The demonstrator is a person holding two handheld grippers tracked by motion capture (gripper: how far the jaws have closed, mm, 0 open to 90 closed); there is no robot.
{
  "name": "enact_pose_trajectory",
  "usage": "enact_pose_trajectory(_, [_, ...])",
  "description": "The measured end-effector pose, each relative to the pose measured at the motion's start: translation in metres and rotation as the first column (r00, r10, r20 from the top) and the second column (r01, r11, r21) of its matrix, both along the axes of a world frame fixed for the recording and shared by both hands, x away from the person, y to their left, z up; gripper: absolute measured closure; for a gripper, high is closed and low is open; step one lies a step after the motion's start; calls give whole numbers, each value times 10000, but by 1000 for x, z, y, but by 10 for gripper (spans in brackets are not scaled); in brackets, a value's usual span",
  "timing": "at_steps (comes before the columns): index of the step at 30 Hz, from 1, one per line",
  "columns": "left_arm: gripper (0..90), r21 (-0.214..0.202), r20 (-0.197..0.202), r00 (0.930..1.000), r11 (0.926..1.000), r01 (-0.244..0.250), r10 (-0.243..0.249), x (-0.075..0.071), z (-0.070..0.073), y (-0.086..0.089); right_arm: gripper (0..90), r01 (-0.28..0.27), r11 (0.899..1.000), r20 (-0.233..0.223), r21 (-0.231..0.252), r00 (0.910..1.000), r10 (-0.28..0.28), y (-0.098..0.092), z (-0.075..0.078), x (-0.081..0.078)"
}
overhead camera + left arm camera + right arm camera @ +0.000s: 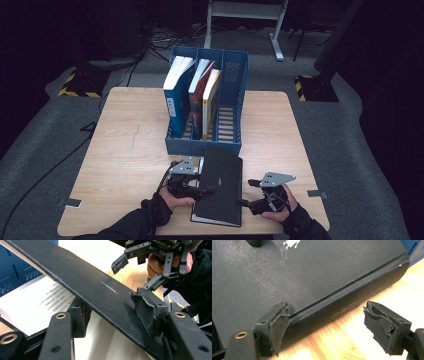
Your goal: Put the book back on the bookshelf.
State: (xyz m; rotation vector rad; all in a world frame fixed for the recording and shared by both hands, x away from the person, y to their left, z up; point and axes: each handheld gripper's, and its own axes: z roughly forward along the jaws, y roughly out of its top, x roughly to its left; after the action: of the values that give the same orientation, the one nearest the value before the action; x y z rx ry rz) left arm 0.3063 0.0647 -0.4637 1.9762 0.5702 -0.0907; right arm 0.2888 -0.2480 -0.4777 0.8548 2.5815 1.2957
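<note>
Black book (220, 182): lies on the worktop (125, 150) near its 6 o'clock edge, just in front of the blue file box (235, 75). Its cover is lifted a little, and a printed page (37, 300) shows under it.
Left hand-held gripper (202, 189): at 9 o'clock of the book, its jaws pinch the lifted cover, one above and one below.
Right hand-held gripper (243, 202): at 3 o'clock of the book, jaws wide apart by the spine, holding nothing.
Blue file box: three books (192, 95) stand inside.
</note>
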Motion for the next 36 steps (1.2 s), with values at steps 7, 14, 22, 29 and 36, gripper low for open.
enact_pose_trajectory(7, [482,-47,170,9999,10000,-16,17,-4,1,1,315,750,9957,215,-540,9970,-739,-11,-8,7])
enact_pose_trajectory(14, [490,-96,284,9996,9999,-28,31,-7,1,2,329,896,9947,198,-506,9959,-887,-9,-9,11])
enact_pose_trajectory(22, [514,-195,495,9988,9998,-56,65,-12,3,3,438,1122,9903,124,-815,9937,-1116,-9,-11,16])
enact_pose_trajectory(29, [540,-322,604,9982,9995,-1,21,-15,4,3,616,1129,9838,291,-1392,9935,-1099,-4,-16,20])
enact_pose_trajectory(36, [552,-481,706,9975,9988,124,-90,-17,5,3,815,996,9851,416,-1403,9946,-947,-1,-17,23])
